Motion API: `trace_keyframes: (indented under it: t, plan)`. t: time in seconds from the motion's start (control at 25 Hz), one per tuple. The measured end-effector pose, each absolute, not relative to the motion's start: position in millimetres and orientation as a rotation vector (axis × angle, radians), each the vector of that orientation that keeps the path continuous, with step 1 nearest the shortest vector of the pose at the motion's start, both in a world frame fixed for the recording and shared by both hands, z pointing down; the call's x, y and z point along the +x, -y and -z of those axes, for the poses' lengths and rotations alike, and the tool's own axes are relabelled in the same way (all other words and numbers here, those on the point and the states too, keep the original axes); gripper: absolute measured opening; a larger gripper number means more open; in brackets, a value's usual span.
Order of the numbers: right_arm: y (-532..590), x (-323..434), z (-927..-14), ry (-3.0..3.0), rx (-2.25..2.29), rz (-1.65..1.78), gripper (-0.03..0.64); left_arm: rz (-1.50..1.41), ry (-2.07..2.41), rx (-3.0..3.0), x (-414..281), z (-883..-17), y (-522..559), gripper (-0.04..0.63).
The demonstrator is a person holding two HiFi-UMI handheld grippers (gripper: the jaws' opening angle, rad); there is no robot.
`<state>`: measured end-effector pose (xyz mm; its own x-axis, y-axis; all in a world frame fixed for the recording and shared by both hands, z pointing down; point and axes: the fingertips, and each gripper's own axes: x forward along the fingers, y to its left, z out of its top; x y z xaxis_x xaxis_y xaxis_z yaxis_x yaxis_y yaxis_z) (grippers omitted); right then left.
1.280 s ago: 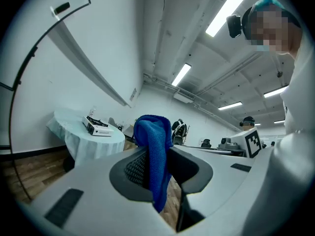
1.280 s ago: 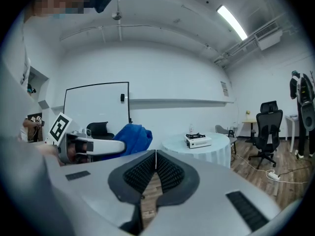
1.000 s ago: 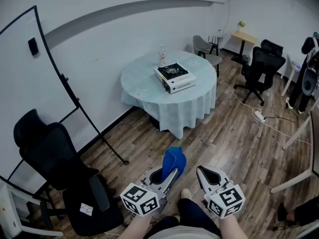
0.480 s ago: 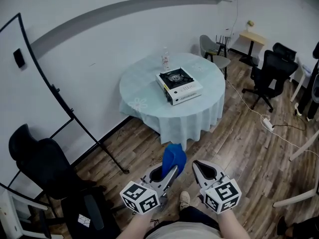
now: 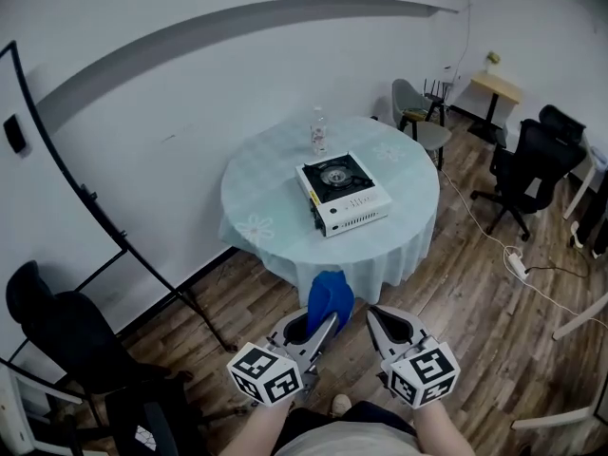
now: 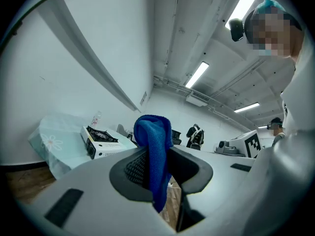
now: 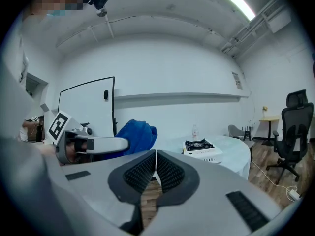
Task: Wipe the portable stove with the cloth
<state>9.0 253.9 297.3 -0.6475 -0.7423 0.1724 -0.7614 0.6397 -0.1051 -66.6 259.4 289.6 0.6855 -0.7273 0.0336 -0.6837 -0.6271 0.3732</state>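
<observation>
A white portable stove (image 5: 343,194) with a black burner top sits on a round table (image 5: 266,193) under a pale cloth, well ahead of both grippers. It also shows small in the left gripper view as the stove (image 6: 102,141) and in the right gripper view as the stove (image 7: 202,150). My left gripper (image 5: 321,327) is shut on a blue cloth (image 5: 329,298), which bunches above the jaws, the cloth (image 6: 153,151) hanging between them. My right gripper (image 5: 380,321) is shut with nothing in it, beside the left one.
A clear bottle (image 5: 318,129) stands behind the stove on the table. A whiteboard stand (image 5: 114,255) and a black office chair (image 5: 66,340) are at the left. A grey chair (image 5: 418,122), a black chair (image 5: 537,160) and floor cables (image 5: 518,264) lie to the right.
The table and stove have come nearer and lower in the head view over the second. Both grippers keep their pose, the cloth still held.
</observation>
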Motion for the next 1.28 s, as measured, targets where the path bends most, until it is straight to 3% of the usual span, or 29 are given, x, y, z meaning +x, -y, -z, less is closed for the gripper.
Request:
trace_keyframes:
  t: [0.6, 1.28]
  plan:
    - [-157.5, 6.2, -322.1, 2.714, 1.261, -0.345, 0.023, 0.136, 1.087, 2.492, -71.8, -311.6, -153.3, 0.106]
    - [31.4, -28.1, -325.3, 2.611, 1.482, -0.393, 0.023, 0.074, 0.882, 2.570, -103.7, -306.7, 46.9, 0.106]
